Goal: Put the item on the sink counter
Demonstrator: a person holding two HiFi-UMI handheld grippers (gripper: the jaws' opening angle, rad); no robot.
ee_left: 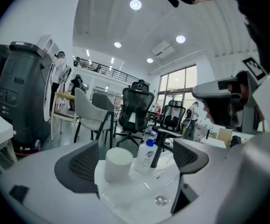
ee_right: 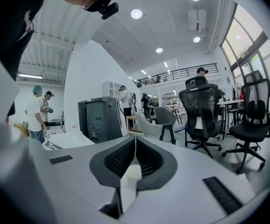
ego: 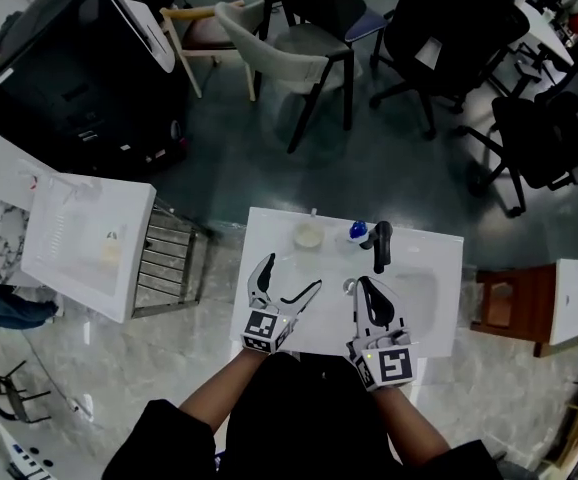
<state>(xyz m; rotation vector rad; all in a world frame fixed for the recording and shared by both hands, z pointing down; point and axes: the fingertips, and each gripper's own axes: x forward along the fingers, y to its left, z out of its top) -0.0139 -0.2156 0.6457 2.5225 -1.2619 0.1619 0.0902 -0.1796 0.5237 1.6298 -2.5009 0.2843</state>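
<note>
A white cup (ego: 309,235) stands at the back of the white sink counter (ego: 269,243), left of a small blue-capped bottle (ego: 357,230) and a black faucet (ego: 380,245). My left gripper (ego: 287,280) hovers over the counter's front left, open and empty. In the left gripper view, the left gripper (ee_left: 136,147) frames the cup (ee_left: 117,162), the bottle (ee_left: 146,154) and the faucet (ee_left: 160,143); the drain (ee_left: 160,200) lies below. My right gripper (ego: 360,286) is over the basin edge, shut on nothing. In the right gripper view, the right gripper (ee_right: 135,139) has its jaws touching, with the cup (ee_right: 132,172) showing beneath.
A second white table (ego: 84,243) with a metal rack (ego: 169,263) stands left. A wooden stool (ego: 514,303) is right of the counter. A large black machine (ego: 69,68), a grey chair (ego: 289,53) and black office chairs (ego: 449,28) stand beyond. People stand far off (ee_right: 37,111).
</note>
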